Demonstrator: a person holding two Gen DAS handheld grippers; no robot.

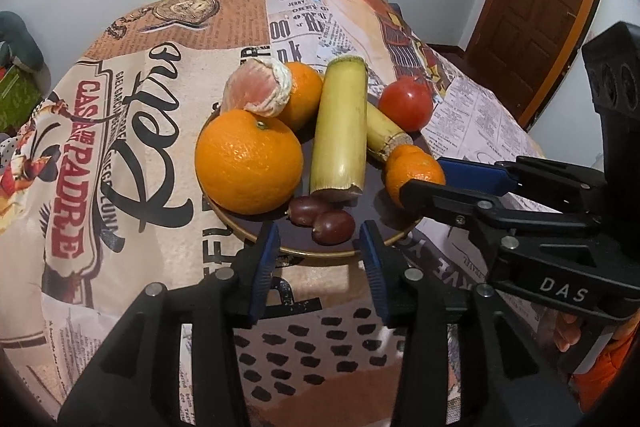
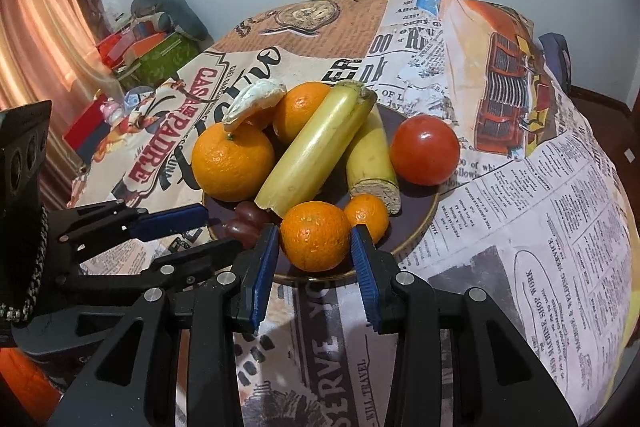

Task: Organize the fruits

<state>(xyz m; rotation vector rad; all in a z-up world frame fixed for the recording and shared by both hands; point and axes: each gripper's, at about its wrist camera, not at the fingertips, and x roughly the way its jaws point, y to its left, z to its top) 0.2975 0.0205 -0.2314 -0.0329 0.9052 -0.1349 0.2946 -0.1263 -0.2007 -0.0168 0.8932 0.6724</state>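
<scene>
A dark plate with a gold rim [image 1: 320,253] holds the fruit: a big orange [image 1: 248,163], a peeled citrus [image 1: 256,87], two yellow-green cane pieces [image 1: 340,131], a red tomato [image 1: 406,103] and dark red grapes [image 1: 324,219]. My left gripper [image 1: 320,259] is open at the plate's near rim, just short of the grapes, with nothing between its blue pads. At the plate's front edge, my right gripper [image 2: 314,251] is shut on a small orange [image 2: 316,235], pads against both its sides. A smaller orange [image 2: 368,215] lies right behind it.
The plate stands on a round table under a newspaper-print cloth [image 2: 520,227]. A wooden door [image 1: 540,7] is at the back right. Boxes and a grey cushion [image 2: 160,27] sit beyond the table's left edge, by a curtain.
</scene>
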